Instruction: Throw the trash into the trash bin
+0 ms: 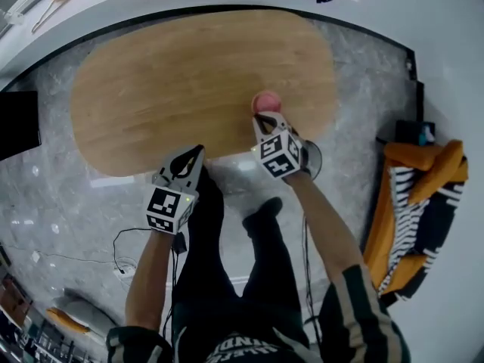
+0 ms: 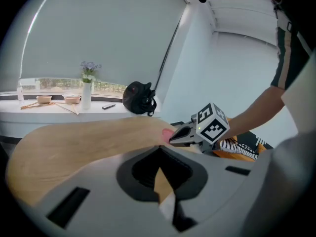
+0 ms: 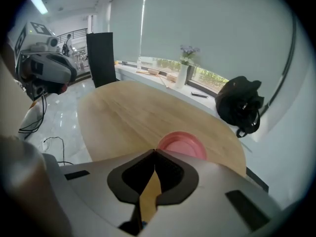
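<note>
1. An oval wooden table (image 1: 174, 82) fills the upper middle of the head view. It stands on a grey marbled floor (image 1: 53, 195).
2. An orange and striped cloth bundle (image 1: 416, 210) sits to the right of the table, apart from it.
3. A black bag (image 3: 240, 107) rests on the white sill (image 3: 163, 85) beyond the table's far side.
4. The right gripper (image 1: 265, 116) reaches over the table's near edge. Its jaws are closed tip to tip against the near rim of the pink cup; I cannot tell whether they pinch that rim.
5. The left gripper (image 1: 199, 151) is at the table's near edge, with its jaws together and nothing between them.
6. The trash, a small pink cup (image 1: 266, 101), is over the table's near right part, directly ahead of the right gripper's tips.
</note>
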The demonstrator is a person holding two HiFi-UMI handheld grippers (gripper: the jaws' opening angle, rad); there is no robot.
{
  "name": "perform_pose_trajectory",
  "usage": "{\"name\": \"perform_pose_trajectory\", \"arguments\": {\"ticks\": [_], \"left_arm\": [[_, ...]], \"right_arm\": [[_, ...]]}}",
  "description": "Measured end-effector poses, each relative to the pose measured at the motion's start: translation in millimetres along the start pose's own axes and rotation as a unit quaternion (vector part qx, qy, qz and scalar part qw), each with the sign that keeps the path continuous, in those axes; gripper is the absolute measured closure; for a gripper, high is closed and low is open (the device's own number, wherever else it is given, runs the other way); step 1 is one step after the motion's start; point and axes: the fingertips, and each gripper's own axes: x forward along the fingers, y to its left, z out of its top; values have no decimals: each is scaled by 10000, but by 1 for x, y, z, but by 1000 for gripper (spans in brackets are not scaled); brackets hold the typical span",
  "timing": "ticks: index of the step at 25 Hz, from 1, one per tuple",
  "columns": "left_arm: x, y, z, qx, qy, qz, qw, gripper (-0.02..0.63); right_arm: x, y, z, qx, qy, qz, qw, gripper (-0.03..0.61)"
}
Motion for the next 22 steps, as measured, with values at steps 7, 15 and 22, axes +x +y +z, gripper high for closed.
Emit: {"name": "perform_pose_trajectory", "arguments": {"ticks": [7, 15, 22], "left_arm": [[42, -95, 5, 384, 100, -445, 9982, 612], [84, -179, -11, 622, 203, -737, 9951, 612], [123, -218, -44, 728, 228, -697, 9946, 612]], "right_arm": [[-64, -30, -108, 526, 125, -266, 9982, 574], [-100, -17, -216, 960, 202, -224, 9949, 574], [-68, 3, -305, 1144, 361, 97, 9927, 574]]}}
